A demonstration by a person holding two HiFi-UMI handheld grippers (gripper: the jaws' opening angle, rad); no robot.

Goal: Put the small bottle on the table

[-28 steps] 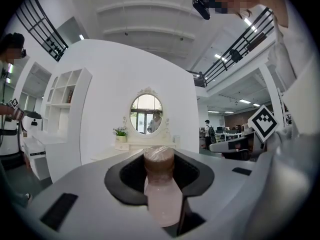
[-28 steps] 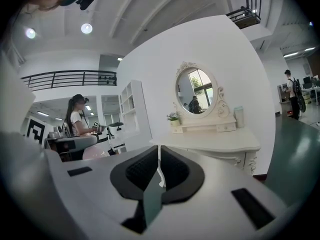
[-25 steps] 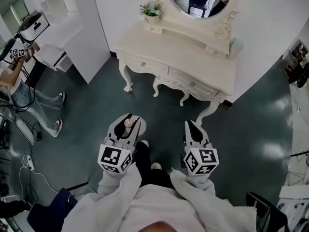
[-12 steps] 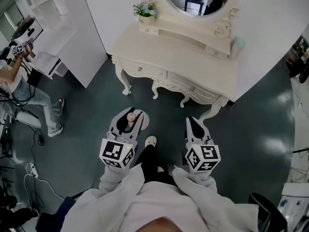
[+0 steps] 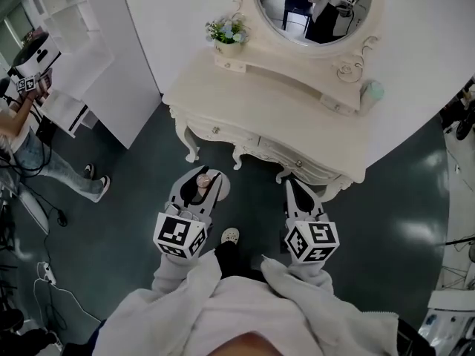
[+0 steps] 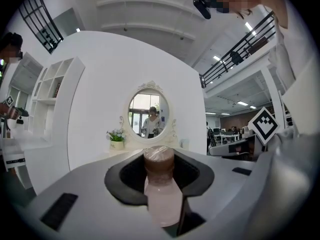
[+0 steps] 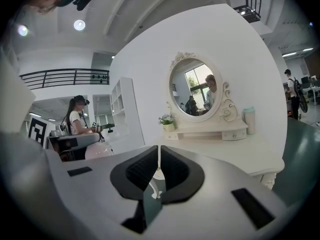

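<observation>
Small bottle is shown clamped upright in the left gripper. The jaws are closed partway on its body, w/ neck & cap left standing clear above the pads, a hold judged suited to setting it down base-first. The bottle is carried above the dark floor, near the front edge of the cream dressing table but not yet over its top. The right gripper is held alongside, jaws pressed together w/ nothing between them, apparently kept free as a spare. The front of the tabletop is seen bare. A flower pot & a pale green container are set back by the oval mirror, so room for placing is judged ample. The bottle itself is small, w/ a pale pink body, rounded shoulders & a brownish top wrapped in shiny film. Its contents can't be made out.
</observation>
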